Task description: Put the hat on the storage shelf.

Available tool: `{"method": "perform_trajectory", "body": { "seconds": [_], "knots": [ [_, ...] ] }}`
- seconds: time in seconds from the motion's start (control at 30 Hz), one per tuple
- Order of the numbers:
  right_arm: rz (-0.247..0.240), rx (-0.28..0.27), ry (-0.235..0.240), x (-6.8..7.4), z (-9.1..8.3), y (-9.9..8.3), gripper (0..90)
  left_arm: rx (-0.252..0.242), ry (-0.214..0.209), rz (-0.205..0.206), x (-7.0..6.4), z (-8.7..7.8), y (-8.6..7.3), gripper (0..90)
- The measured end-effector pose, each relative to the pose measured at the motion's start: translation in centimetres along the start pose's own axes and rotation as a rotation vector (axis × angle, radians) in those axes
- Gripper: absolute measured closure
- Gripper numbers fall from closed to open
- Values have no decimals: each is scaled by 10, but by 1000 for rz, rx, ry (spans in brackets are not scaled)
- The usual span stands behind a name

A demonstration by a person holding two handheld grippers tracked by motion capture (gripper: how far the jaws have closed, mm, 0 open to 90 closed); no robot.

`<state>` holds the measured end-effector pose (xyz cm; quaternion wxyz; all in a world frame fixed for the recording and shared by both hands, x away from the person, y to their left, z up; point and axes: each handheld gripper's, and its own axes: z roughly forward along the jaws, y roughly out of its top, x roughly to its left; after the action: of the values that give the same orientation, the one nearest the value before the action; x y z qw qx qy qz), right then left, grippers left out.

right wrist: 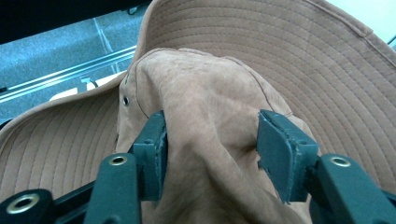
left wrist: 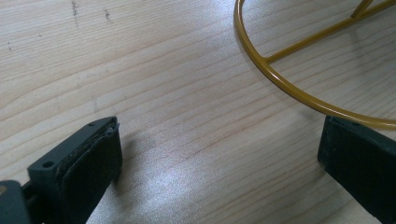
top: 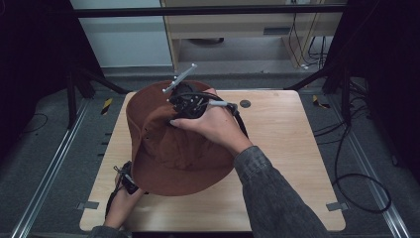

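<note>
Low in the high view's lower left, the left gripper (left wrist: 215,163) sits just over the table (top: 277,148), jaws spread wide beside a yellow wire ring (left wrist: 266,70), likely ready to steady it. Mid-frame, the right gripper (right wrist: 210,149) pinches the crown of the brown hat (top: 173,144), holding it up over the table, presumably to carry.
</note>
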<state>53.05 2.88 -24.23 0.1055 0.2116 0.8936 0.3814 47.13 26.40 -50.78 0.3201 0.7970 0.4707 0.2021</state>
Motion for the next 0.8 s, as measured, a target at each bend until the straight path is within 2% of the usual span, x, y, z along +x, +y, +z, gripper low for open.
{"method": "perform_trajectory", "body": {
  "seconds": [0.17, 0.27, 0.5, 0.8],
  "knots": [
    [4, -7, -3, 0, 2, 1, 391, 0, 0, 0, 0, 0, 0, 0],
    [-10, 0, -21, 4, 3, 0, 281, 0, 0, 0, 0, 0, 0, 0],
    [-28, -6, -32, 7, 4, -5, 180, 0, 0, 1, 0, 0, 0, 0],
    [-27, -7, -27, 7, 4, -9, 124, 1, 0, 0, 0, 0, 0, 0]
  ]
}}
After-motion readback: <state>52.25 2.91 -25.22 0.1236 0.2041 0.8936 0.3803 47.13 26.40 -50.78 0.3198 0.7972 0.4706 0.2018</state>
